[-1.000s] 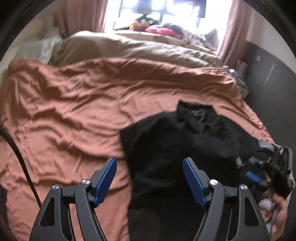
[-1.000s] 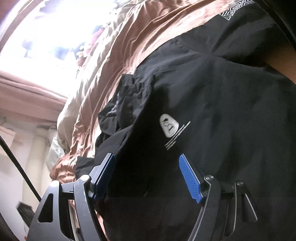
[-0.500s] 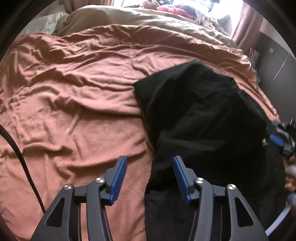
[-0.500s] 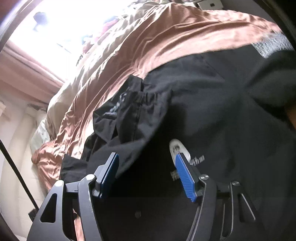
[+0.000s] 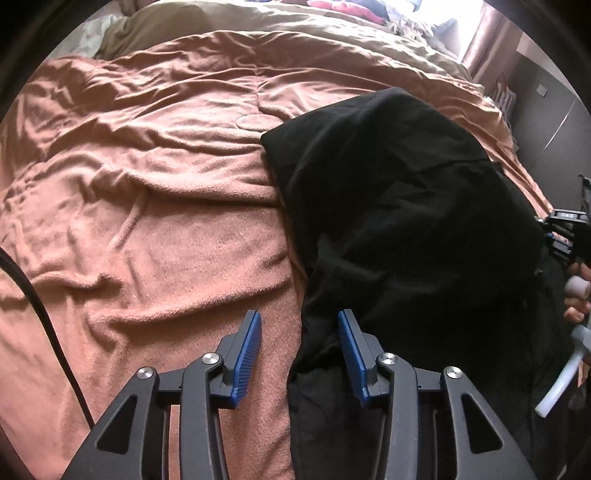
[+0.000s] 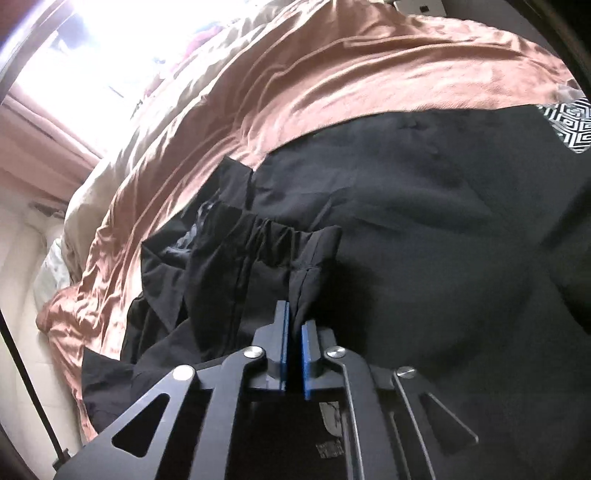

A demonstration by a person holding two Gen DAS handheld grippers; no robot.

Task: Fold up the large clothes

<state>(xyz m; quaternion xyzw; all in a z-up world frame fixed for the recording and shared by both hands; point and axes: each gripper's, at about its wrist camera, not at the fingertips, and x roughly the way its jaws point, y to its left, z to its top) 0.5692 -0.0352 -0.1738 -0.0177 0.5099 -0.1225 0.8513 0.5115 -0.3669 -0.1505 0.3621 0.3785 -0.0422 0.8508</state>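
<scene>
A large black garment (image 5: 406,206) lies crumpled on the right side of a bed with a pink-brown blanket (image 5: 147,206). My left gripper (image 5: 299,332) is partly open, low over the garment's left edge, which runs between its blue pads, untouched. The right gripper shows at the far right of the left wrist view (image 5: 565,232), held in a hand. In the right wrist view the right gripper (image 6: 293,325) is shut on a pleated fold of the black garment (image 6: 424,221). Its blue fingers (image 6: 283,332) are nearly together with cloth between.
A beige duvet (image 5: 295,22) and pillows lie at the head of the bed under a bright window (image 6: 92,55). A dark cabinet (image 5: 546,110) stands to the right. A black cable (image 5: 44,325) hangs at left. A patterned black-and-white cloth (image 6: 572,125) lies at the bed's edge.
The right gripper closed from wide open onto a fold of the black garment. The left gripper narrowed and dropped closer to the garment's left edge.
</scene>
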